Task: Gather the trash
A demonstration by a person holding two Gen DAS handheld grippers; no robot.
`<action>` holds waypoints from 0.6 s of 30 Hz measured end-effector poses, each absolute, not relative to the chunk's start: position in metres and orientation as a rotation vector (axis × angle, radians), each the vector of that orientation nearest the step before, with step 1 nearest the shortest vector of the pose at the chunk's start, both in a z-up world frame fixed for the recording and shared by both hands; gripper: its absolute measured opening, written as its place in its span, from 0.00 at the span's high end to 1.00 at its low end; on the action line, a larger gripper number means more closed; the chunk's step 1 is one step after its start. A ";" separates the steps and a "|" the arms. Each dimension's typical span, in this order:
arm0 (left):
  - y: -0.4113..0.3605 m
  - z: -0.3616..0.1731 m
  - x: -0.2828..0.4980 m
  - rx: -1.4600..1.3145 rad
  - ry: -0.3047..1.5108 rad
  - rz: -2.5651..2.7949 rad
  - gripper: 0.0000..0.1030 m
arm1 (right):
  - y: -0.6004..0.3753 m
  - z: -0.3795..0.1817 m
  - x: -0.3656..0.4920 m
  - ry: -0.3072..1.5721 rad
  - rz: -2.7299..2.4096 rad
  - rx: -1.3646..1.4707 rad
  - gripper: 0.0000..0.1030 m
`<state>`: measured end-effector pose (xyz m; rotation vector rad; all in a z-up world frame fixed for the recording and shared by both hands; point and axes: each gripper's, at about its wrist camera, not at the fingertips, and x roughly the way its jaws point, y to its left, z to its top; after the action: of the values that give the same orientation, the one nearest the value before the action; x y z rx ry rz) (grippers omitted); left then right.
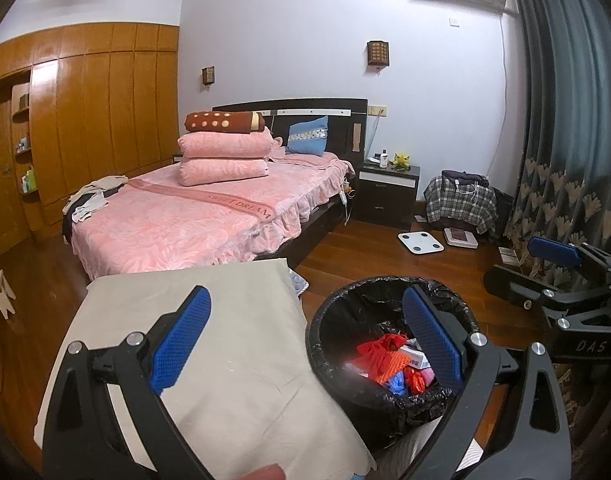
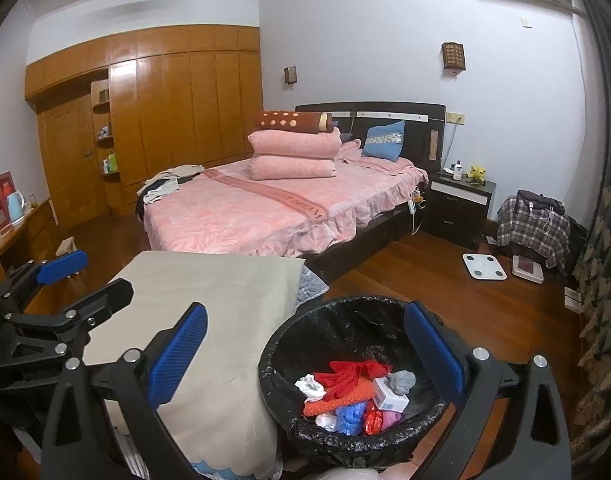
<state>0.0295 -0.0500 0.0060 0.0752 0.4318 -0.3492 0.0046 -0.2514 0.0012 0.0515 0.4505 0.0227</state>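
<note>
A round bin with a black liner [image 1: 337, 312] [image 2: 325, 320] stands on the floor beside a cloth-covered table. Inside lie several pieces of trash [image 1: 393, 364] [image 2: 357, 396]: red and orange scraps, blue wrappers, a small white box. My left gripper [image 1: 305, 340] is open and empty, its right finger over the bin's rim. My right gripper [image 2: 305, 356] is open and empty, above the bin's near side. Each gripper shows at the edge of the other's view: the right one in the left wrist view [image 1: 561, 264], the left one in the right wrist view [image 2: 65, 276].
A table with a beige cloth [image 1: 209, 320] [image 2: 217, 304] stands left of the bin. A pink bed [image 1: 193, 208] lies beyond, a nightstand [image 1: 387, 192] at its right. Two scales [image 1: 420, 242] and a plaid-covered heap [image 1: 461, 200] lie on the wooden floor by the curtain [image 1: 569, 120].
</note>
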 end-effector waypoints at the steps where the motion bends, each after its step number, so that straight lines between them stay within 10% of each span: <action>1: -0.050 0.006 0.029 0.076 0.432 -0.349 0.09 | -0.251 0.001 0.005 0.451 0.023 0.052 0.06; 18: -0.046 0.008 0.031 0.078 0.433 -0.346 0.09 | -0.250 0.002 0.006 0.450 0.023 0.051 0.06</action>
<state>0.0308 -0.0464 0.0075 0.0782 0.4327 -0.3456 0.0055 -0.2498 0.0015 0.0510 0.4504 0.0233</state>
